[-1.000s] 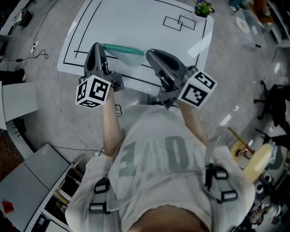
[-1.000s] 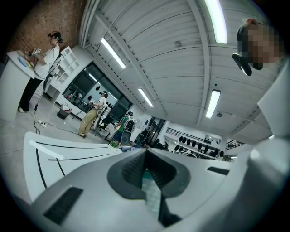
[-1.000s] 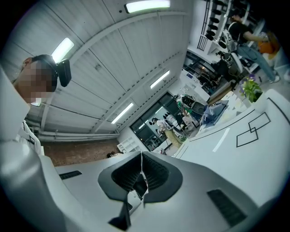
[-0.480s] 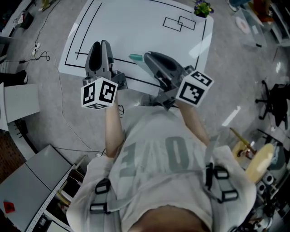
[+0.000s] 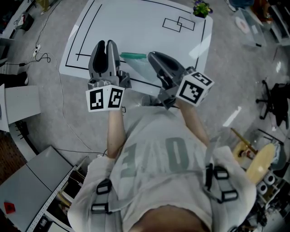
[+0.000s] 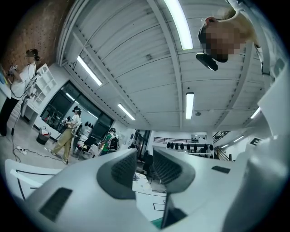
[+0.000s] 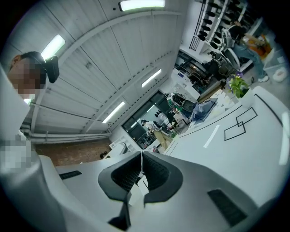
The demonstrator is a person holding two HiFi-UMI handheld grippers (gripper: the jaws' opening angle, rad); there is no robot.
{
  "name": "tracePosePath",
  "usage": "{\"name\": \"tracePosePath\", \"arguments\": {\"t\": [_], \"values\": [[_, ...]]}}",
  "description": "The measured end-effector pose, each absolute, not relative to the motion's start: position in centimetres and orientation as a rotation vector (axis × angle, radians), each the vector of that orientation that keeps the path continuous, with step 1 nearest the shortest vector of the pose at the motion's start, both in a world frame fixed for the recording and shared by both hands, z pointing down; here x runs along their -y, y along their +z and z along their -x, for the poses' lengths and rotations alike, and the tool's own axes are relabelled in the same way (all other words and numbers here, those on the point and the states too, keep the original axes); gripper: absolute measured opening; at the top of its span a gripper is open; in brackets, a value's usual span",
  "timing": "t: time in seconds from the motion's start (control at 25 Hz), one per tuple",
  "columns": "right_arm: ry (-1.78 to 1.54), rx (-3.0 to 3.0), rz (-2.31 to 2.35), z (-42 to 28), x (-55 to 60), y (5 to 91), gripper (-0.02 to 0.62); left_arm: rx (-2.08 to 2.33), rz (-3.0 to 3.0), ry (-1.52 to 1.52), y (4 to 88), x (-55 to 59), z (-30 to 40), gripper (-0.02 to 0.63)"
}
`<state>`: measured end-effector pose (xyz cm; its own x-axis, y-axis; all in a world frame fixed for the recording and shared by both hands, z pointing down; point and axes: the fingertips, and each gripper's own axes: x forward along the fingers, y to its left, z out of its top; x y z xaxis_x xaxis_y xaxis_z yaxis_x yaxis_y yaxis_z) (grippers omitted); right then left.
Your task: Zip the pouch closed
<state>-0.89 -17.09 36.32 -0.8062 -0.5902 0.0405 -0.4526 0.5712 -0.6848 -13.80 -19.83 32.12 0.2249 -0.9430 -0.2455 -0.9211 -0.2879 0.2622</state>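
Note:
A clear pouch (image 5: pixel 139 66) with a teal zip strip (image 5: pixel 133 55) hangs over the white table (image 5: pixel 136 22) between my two grippers. My right gripper (image 5: pixel 152 56) is shut on the pouch's right end; in the right gripper view (image 7: pixel 142 159) a thin clear sheet edge is pinched between its pads. My left gripper (image 5: pixel 105 45) is just left of the zip's free end, apart from it. Its jaws have just been opening and now stand open with nothing between them (image 6: pixel 144 159). A sliver of the teal zip (image 6: pixel 156 223) shows below the left jaws.
The table bears black outline markings (image 5: pixel 179 22) and a small potted plant (image 5: pixel 203 8) at its far right corner. Cables (image 5: pixel 38 50) and grey boards (image 5: pixel 20 102) lie on the floor to the left; an office chair (image 5: pixel 274 97) stands at the right.
My left gripper has opened and let go of the zip's left end, then risen and shifted right. The teal strip now shows shorter. My right gripper has stayed put.

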Motion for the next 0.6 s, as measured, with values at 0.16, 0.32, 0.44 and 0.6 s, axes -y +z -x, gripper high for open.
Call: {"name": "tracePosePath", "arguments": {"t": [0.16, 0.32, 0.44, 0.6], "values": [[-1.003, -2.651, 1.053, -0.1, 17.9, 38.8, 0.017, 1.840, -2.410, -0.544, 32.1, 19.8, 14.0, 0.094], [-0.959, -2.671, 1.236, -2.0, 19.7, 41.9, 0.017, 1.838, -2.408, -0.537, 32.3, 19.7, 14.2, 0.095], [-0.963, -2.643, 1.404, -4.3, 20.8, 44.4, 0.017, 1.838, -2.412, -0.530, 32.1, 19.7, 14.4, 0.095], [-0.909, -2.666, 1.590, -7.1, 21.5, 47.5, 0.017, 1.839, -2.415, -0.520, 32.1, 20.0, 14.4, 0.095]]}}
